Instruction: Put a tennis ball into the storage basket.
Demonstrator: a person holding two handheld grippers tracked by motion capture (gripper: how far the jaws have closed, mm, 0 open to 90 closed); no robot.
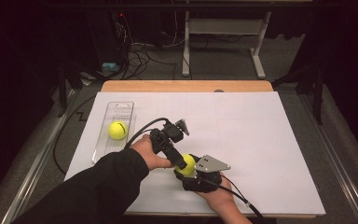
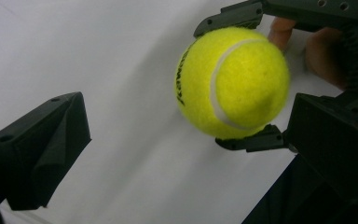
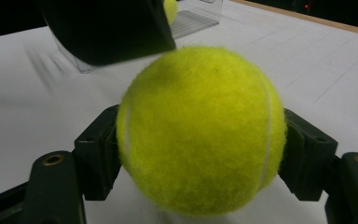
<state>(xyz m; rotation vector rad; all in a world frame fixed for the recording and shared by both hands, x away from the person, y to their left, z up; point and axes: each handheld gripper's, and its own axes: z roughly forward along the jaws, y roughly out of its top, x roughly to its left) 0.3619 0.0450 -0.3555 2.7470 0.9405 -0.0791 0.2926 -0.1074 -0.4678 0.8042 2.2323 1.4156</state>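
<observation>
A yellow tennis ball [image 1: 187,164] [image 3: 200,135] sits between the black jaws of my right gripper [image 1: 192,173] [image 3: 200,154], which is shut on it near the front middle of the white sheet [image 1: 261,140]. My left gripper [image 1: 182,162] [image 2: 186,154] reaches in from the left. It is open, with its jaws wide apart on either side of the same ball [image 2: 233,81] and not touching it. A second tennis ball [image 1: 117,130] [image 3: 170,8] lies in a clear plastic tray [image 1: 121,106] at the left.
The white sheet covers a wooden table [image 1: 186,86]. Both forearms come in from the bottom, and a cable [image 1: 142,128] loops from the left gripper toward the tray. Beyond the table are dark floor, cables and a desk frame [image 1: 223,28].
</observation>
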